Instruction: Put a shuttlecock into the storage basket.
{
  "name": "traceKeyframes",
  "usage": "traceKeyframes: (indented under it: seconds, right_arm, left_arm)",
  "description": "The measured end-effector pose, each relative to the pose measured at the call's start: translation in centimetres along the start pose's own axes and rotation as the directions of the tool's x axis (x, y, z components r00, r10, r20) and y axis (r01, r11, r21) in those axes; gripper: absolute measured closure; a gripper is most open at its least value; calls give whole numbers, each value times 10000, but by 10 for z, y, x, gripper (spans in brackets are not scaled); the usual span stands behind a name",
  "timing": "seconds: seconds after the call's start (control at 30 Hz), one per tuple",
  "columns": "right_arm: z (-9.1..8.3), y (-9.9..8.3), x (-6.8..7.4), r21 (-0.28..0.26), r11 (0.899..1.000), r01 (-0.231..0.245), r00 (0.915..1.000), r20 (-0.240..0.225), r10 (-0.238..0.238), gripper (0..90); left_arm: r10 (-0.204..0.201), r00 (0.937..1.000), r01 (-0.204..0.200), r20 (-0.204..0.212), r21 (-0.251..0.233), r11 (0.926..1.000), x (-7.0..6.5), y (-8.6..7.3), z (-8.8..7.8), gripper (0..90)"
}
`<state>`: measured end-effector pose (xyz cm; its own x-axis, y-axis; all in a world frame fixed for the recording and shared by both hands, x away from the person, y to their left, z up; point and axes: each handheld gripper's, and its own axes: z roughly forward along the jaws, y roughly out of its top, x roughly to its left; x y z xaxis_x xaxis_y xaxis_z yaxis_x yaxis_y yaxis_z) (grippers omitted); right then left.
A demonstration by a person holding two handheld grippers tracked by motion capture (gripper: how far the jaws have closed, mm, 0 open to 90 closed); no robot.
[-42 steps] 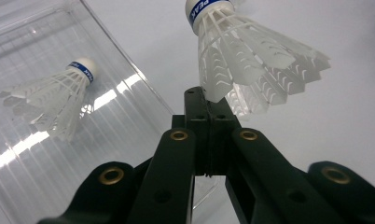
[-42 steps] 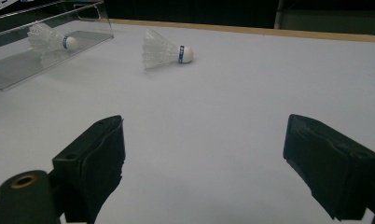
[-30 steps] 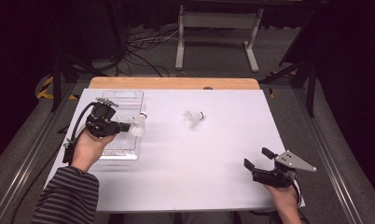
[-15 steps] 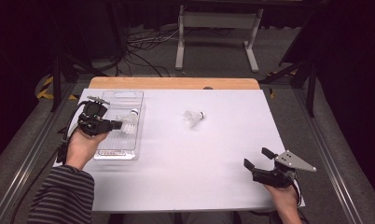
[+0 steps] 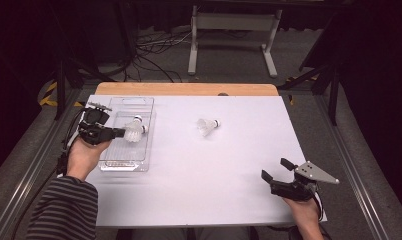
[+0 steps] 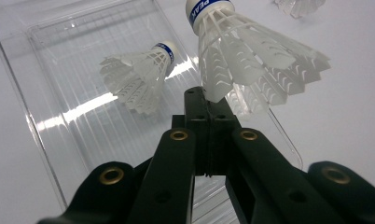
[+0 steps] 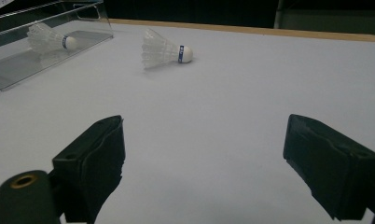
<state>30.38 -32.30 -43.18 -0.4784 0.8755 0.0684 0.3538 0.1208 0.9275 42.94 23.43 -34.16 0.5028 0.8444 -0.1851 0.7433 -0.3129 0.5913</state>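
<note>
Shuttlecock (image 6: 251, 65) pinched by its skirt edge in the left hand-held gripper (image 6: 208, 105), jaws fully closed, held over the clear tray (image 5: 145, 131) where another lies. Featherlight, skirt crushable; the cork is the sturdier grip. Right hand-held gripper (image 7: 204, 163) wide open, empty, low over desk (image 5: 229, 170).

Three white shuttlecocks (image 6: 251, 60) (image 6: 136, 77) (image 5: 207, 126); one clear plastic tray (image 5: 139, 107); two claws (image 5: 120, 132) (image 5: 278, 169); one table (image 5: 229, 200).

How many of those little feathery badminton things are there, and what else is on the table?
White plastic shuttlecocks: 3 (held, in tray, on table)
Clear plastic tray: 1
Black hand-held grippers: 2 (left gripper, right gripper)
Total: 6
</note>
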Motion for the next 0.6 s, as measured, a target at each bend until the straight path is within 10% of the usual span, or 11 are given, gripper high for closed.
traceKeyframes:
  seconds: [0.6]
  right_arm:
    - [0, 0, 0, 26, 10000, 11, 10000, 24, -11, 134]
  left_arm:
    - [-289, 9989, 288, -369, -35, 9996, 10, -2, -1, 900]
